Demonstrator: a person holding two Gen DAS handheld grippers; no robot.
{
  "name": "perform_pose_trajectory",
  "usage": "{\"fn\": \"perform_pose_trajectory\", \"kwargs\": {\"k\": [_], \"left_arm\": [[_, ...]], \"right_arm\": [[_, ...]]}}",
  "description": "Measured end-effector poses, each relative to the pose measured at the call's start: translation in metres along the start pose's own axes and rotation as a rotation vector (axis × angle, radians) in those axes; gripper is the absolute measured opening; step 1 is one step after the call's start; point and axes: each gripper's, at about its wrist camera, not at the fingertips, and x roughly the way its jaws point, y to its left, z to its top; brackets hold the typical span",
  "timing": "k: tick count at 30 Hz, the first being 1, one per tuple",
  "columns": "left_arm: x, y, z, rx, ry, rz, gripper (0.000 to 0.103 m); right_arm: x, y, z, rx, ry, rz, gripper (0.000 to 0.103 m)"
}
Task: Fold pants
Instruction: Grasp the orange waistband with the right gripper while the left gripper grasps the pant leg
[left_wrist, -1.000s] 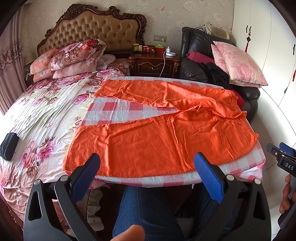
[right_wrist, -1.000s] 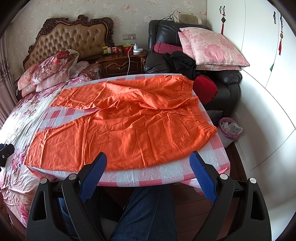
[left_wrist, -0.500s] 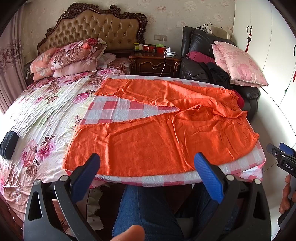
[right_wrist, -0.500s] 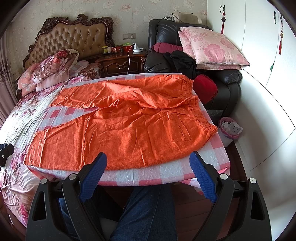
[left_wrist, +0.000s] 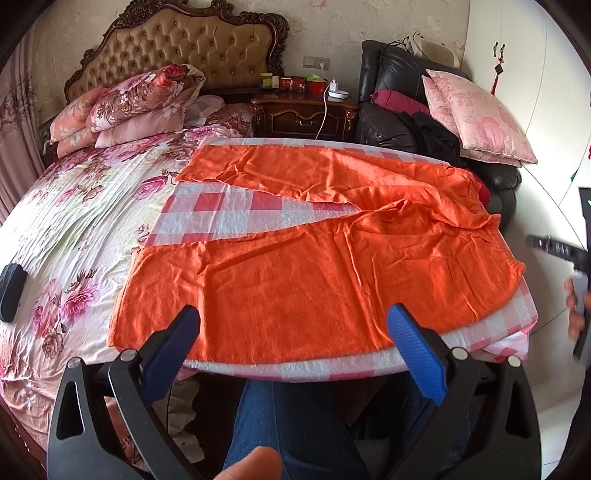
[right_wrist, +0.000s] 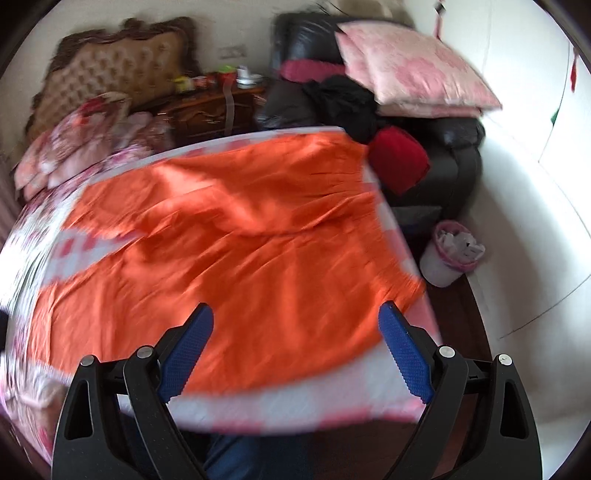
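Orange pants (left_wrist: 314, 251) lie spread flat on a pink-and-white checked board (left_wrist: 236, 210) that rests on the bed; the legs point left and the waistband sits at the right. My left gripper (left_wrist: 293, 328) is open, hovering over the near edge of the nearer leg, with nothing between its blue pads. In the blurred right wrist view the same pants (right_wrist: 236, 240) fill the middle. My right gripper (right_wrist: 295, 328) is open too, just above the near edge close to the waistband end, and it holds nothing.
A floral bedspread (left_wrist: 66, 221) and stacked pillows (left_wrist: 129, 103) lie to the left, a nightstand (left_wrist: 306, 118) at the back. A black armchair with a pink cushion (right_wrist: 413, 77) stands at the right, a small bin (right_wrist: 450, 254) on the floor beside it. The person's jeans-clad legs (left_wrist: 295, 424) are under the board.
Both grippers have moved forward, closer to the near edge of the pants. The right one is moving fast, blurring its view. Both stay open.
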Motion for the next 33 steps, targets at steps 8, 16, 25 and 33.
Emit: {"fn": "perform_pose_trajectory", "kwargs": {"k": [8,16,25,33], "left_arm": [[0.032,0.015,0.019,-0.061,0.026,0.017,0.101],[0.061,0.041,0.027,-0.109,0.104,0.108,0.101],[0.093,0.053,0.058,-0.119,0.158,0.145,0.101],[0.148,0.054,0.111,-0.111,0.134,0.08,0.101]], "right_arm": [[0.119,-0.041,0.128,-0.072,0.059,-0.094,0.088],[0.227,0.003,0.198,-0.483,0.147,-0.192,0.088],[0.296,0.011,0.235,-0.552,0.283,-0.088,0.046],[0.299,-0.018,0.27,-0.231,0.189,-0.111,0.012]]}}
